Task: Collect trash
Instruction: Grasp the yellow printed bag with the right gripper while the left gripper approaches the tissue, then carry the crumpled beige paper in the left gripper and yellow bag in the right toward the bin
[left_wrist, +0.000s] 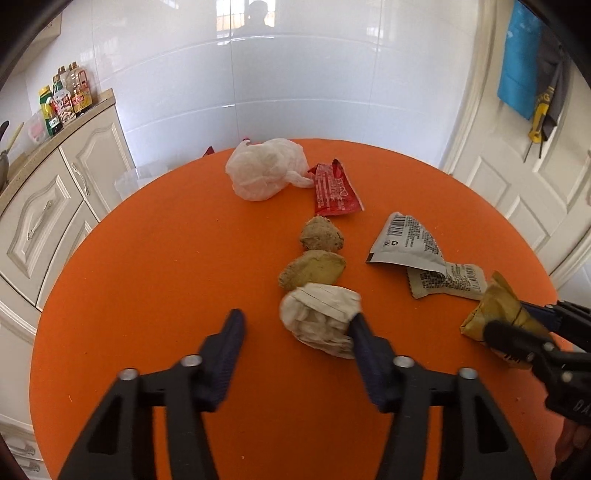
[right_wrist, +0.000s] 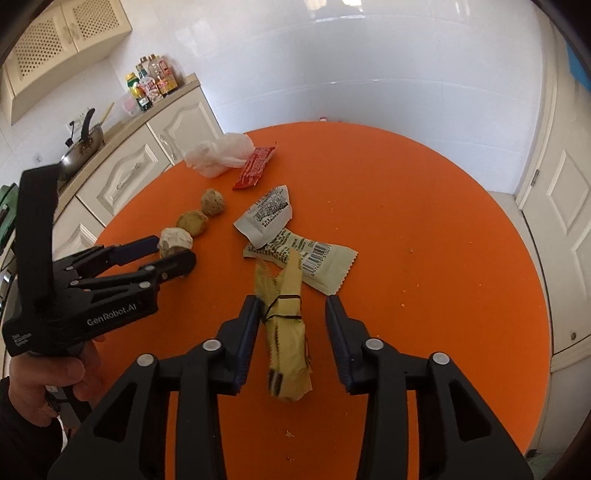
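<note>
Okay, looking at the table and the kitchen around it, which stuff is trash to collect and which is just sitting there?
Trash on the orange table:
white wad, by the left gripper
yellow wrapper, between the right gripper's fingers
two brown lumps
grey wrapper
beige wrapper
red wrapper
plastic bag

Just sitting there:
bottles on the counter
pan
blue bag on the door

Cream cabinet run (right_wrist: 122, 173) along left wall, countertop carrying a cluster of sauce bottles (right_wrist: 151, 83) at its far end and a dark-handled wok (right_wrist: 83, 144). Upper lattice-door cupboard (right_wrist: 64, 31) above. White panelled door (left_wrist: 517, 184), blue cloth (left_wrist: 517, 62) hung on it.
</note>
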